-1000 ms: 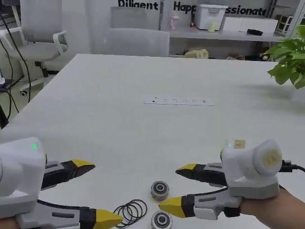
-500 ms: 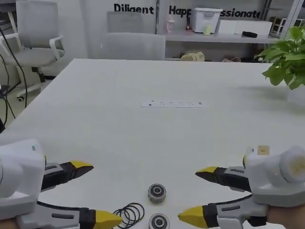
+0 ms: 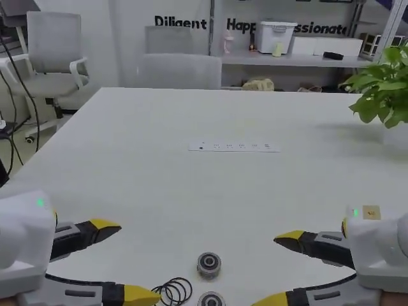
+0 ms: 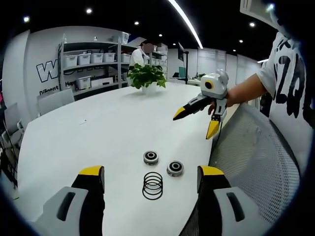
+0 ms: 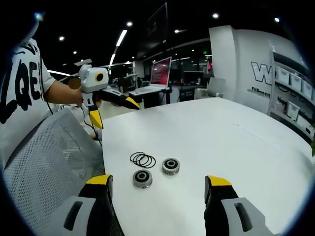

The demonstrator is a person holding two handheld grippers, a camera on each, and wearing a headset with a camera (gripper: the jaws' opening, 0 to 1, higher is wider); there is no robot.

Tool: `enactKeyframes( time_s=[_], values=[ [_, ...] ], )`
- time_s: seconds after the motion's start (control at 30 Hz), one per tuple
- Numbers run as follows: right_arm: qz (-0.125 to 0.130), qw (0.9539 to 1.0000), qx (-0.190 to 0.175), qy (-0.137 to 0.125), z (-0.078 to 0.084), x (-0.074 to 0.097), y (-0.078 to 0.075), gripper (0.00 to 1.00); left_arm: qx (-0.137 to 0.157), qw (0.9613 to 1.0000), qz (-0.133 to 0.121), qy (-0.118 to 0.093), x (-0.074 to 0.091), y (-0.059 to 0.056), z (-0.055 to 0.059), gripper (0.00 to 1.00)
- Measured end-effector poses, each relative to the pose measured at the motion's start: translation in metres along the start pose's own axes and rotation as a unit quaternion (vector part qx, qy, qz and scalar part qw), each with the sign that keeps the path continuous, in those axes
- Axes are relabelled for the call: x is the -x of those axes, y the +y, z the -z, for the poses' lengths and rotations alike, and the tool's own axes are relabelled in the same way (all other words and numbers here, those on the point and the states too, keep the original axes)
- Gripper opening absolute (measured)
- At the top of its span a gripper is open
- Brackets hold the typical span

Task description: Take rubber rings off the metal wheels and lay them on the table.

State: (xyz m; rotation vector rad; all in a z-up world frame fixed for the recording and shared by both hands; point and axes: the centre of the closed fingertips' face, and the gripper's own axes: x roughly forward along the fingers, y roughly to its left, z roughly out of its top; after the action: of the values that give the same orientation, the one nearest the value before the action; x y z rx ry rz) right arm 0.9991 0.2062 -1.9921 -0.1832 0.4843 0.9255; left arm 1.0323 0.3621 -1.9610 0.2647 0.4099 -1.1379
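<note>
The fingers (image 3: 95, 228) of the left gripper (image 3: 137, 260) are spread wide apart with nothing between them, and those of the right gripper (image 3: 266, 271) are likewise parted and empty. The metal wheels (image 3: 209, 264) are seen on the desk (image 3: 191, 185), between the two pairs of fingertips and apart from both. Loose rubber rings (image 3: 173, 291) are laid flat just beside the left gripper's nearer fingertip.

The left gripper (image 3: 137, 260) and right gripper (image 3: 268, 271) are white boxes with black jaws and yellow tips. Each has a small green light. The person's white shirt (image 4: 288, 73) has black letters.
</note>
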Motion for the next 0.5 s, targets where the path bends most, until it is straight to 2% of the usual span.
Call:
enactKeyframes(
  time_s=[0.23, 0.5],
  values=[
    [0.004, 1.0, -0.004, 0.003, 0.006, 0.008, 0.003, 0.77, 0.001, 1.0, -0.004, 0.002, 0.002, 0.001, 0.002, 0.75],
    [0.008, 1.0, -0.004, 0.002, 0.007, 0.013, 0.004, 0.77, 0.0, 1.0, -0.006, -0.001, 0.005, -0.001, -0.001, 0.75]
  ],
)
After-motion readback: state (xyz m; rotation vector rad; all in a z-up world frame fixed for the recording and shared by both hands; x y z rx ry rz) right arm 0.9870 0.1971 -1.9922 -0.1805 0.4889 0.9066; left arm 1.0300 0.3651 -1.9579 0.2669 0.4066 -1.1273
